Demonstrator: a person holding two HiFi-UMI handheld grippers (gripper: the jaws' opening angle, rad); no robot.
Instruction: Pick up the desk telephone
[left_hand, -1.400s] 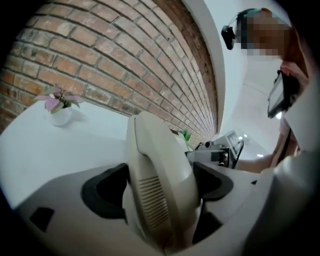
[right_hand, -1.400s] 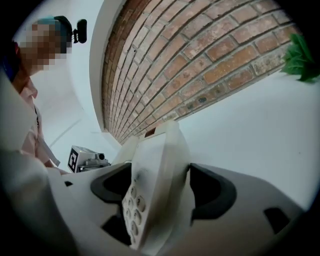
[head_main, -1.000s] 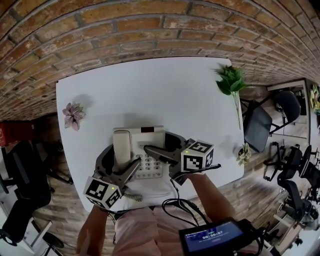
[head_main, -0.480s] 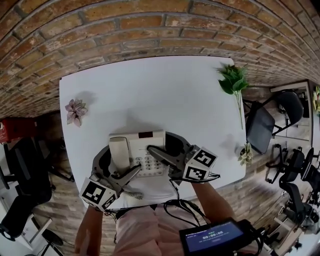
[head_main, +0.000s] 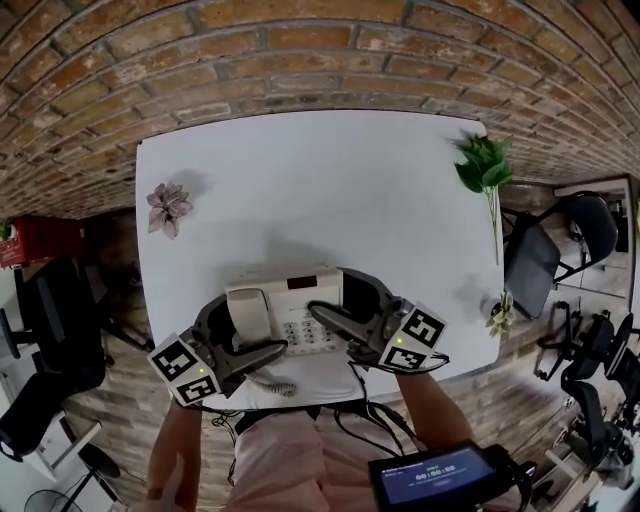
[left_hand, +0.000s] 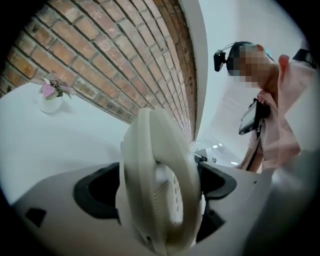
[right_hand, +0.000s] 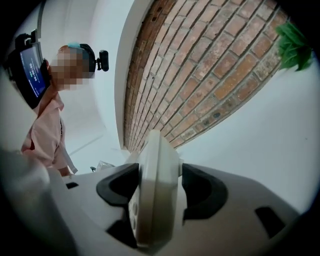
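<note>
I have both tools on the desk telephone (head_main: 290, 300), which is at the near edge of the white tabletop (head_main: 320, 190), just in front of me.

The left tool (head_main: 255, 323) comes in from the near-left corner and straddles the telephone's left end, where the handset (left_hand: 160, 165) lies in its cradle. In the left gripper view the cream handset fills the gap, and the dark pads (left_hand: 95, 192) meet it on either side. The jaws are opening at this moment and stand very wide, yet the pads are pressed against the handset end.

The right tool (head_main: 330, 292) reaches in from the near-right corner and takes the telephone's right side, beside the keypad. In the right gripper view the jaws are clamped on the thin cream edge of the body, one pad against each face, with a few buttons showing just below the left pad.

I cannot tell from any view whether the base is off the tabletop or resting on it. The coiled cord (head_main: 277, 385) trails from the near side of the telephone toward the table's edge.

A pink flower (head_main: 166, 207) lies at the far-left edge of the tabletop, well apart from the telephone. A green plant (head_main: 483, 165) sits at the far-right corner. The brick wall (head_main: 300, 60) runs along the far side.
</note>
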